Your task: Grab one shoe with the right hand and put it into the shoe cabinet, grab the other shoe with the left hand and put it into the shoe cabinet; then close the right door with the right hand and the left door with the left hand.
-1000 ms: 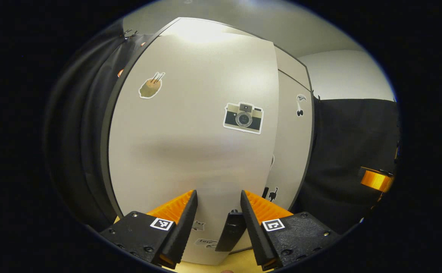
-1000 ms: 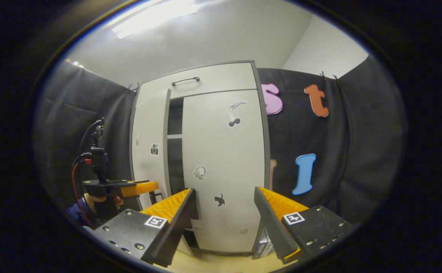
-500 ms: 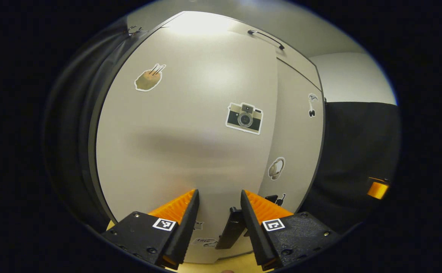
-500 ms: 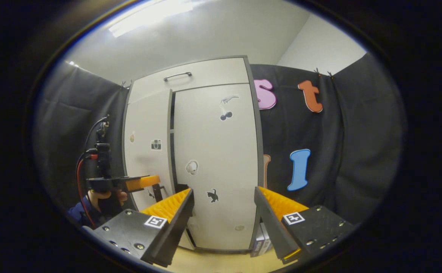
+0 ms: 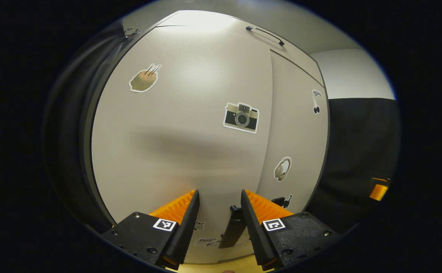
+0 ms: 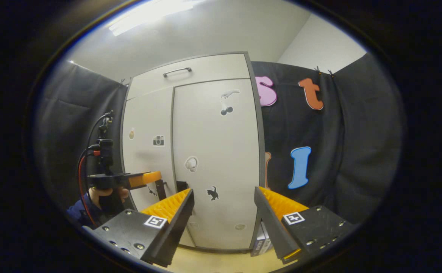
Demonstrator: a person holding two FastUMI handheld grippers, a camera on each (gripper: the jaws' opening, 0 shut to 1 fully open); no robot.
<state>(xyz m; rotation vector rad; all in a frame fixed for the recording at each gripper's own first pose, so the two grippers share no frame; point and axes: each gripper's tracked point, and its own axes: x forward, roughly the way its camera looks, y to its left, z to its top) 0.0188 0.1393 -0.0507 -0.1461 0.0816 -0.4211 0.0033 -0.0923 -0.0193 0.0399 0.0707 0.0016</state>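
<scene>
The dark gap between the two doors that was showing a second ago is gone now; the left door (image 6: 147,151) is sitting flush beside the right door (image 6: 215,159), so the shoe cabinet (image 6: 190,70) is looking fully closed and the shoes can't be seen anywhere. Going left to right in the right gripper view: a hand (image 6: 105,194) in a blue sleeve is holding the left gripper (image 6: 158,179) right up against the lower part of the left door, next to a dark handle (image 6: 161,189); then the right gripper (image 6: 224,210) is hanging back from the cabinet with its fingers spread wide and nothing between them; a small box (image 6: 260,242) is standing on the floor at the cabinet's right corner. In the left gripper view the left gripper (image 5: 217,210) is facing the left door (image 5: 183,132) close up, fingers apart and gripping nothing, the handle (image 5: 235,227) showing just inside its right finger; a camera sticker (image 5: 241,117) is sitting above, and the right door (image 5: 296,144) is off to the right.
</scene>
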